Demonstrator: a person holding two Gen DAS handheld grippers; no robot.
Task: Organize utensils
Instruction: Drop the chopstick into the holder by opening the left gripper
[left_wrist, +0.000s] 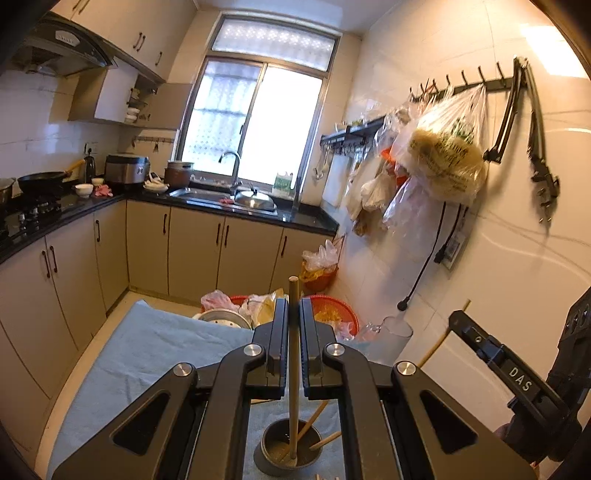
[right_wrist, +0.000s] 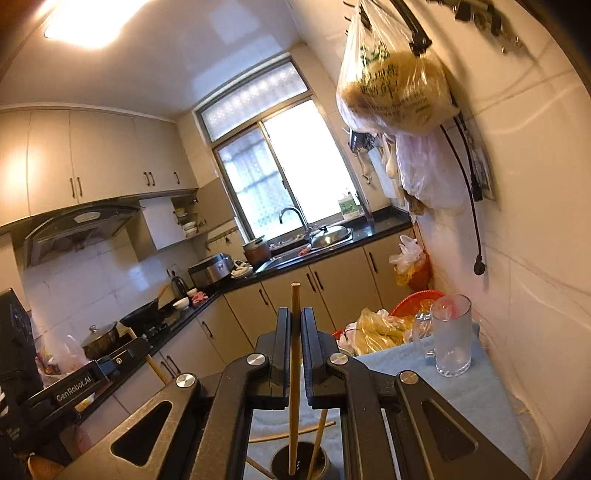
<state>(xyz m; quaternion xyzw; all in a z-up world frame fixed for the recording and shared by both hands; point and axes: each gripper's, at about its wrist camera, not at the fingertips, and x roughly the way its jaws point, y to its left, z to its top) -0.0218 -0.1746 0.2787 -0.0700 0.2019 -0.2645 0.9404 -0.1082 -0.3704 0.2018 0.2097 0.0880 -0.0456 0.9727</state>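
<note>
Each hand-held gripper, left (left_wrist: 293, 332) and right (right_wrist: 294, 332), pinches a chopstick (left_wrist: 293, 369) above the holder (left_wrist: 290, 452) below; colliding could tip it.

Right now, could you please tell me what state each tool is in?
Left tool: closed on a chopstick whose lower end stands in the cup.
Right tool: closed on a chopstick above the same cup.

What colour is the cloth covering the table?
Pale blue-grey. The cloth shows best in the left wrist view, spread under the dark utensil cup.
</note>
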